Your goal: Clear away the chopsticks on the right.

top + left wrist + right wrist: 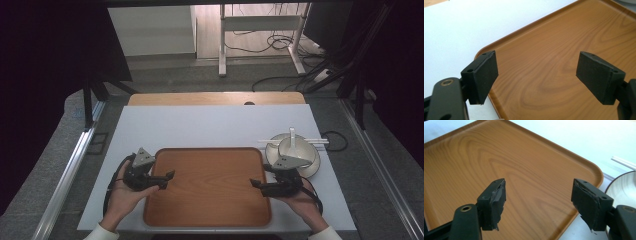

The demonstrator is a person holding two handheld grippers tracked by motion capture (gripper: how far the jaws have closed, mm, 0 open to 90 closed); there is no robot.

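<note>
A brown wood-grain tray (207, 200) lies empty in the middle of the white table top. My left gripper (169, 180) hovers at the tray's left edge and points inward; its jaws stand wide apart with nothing between them. In the left gripper view the open left gripper (536, 75) frames the tray (564, 45) near its far corner. My right gripper (256, 186) sits at the tray's right edge, also open and empty. The right gripper view has the right gripper (539, 200) over the tray (499, 157), close to its rounded corner.
A white plate (312, 167) with a dark rim holds a bowl (295, 146) and a spoon, just right of the tray behind my right hand. White chopsticks (320, 141) lie across it. The plate's rim (621, 185) and chopsticks (624, 162) appear beyond the tray corner.
</note>
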